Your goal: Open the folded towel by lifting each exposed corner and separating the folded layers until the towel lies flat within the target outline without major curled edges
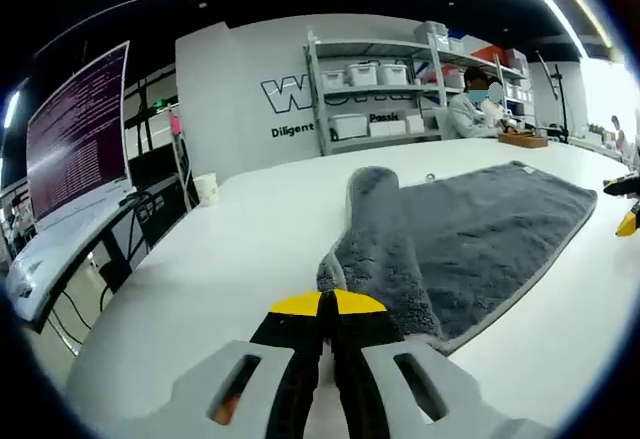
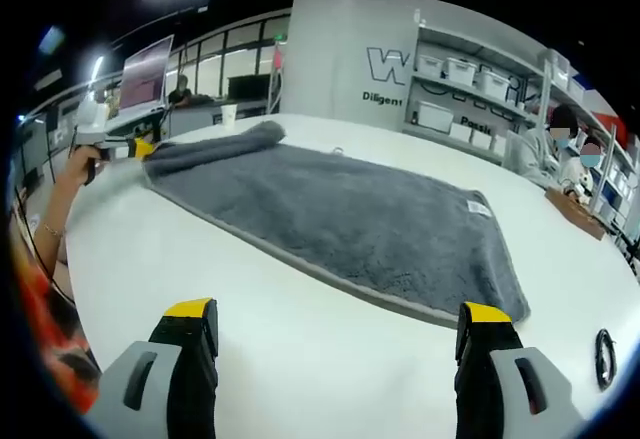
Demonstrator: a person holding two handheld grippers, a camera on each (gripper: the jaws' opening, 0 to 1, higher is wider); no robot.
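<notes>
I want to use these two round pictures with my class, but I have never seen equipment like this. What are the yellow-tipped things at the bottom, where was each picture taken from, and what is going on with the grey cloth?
No robot here: a person carries a hand-held gripper in each hand, and each has a small wide-angle camera looking along its two jaws. That is why the pictures look round and bent.

In the left gripper view, the left hand-held gripper has its yellow-tipped jaws closed on a folded-over edge of the grey towel, which bunches into a raised roll.

In the right gripper view, the right hand-held gripper has its jaws wide apart, holding nothing, over the white table just short of the towel's near edge. The person's hand shows far left, holding the left hand-held gripper.

Most of the towel lies flat; the rolled edge remains. A paper cup stands on the table, with shelves of bins behind.
</notes>
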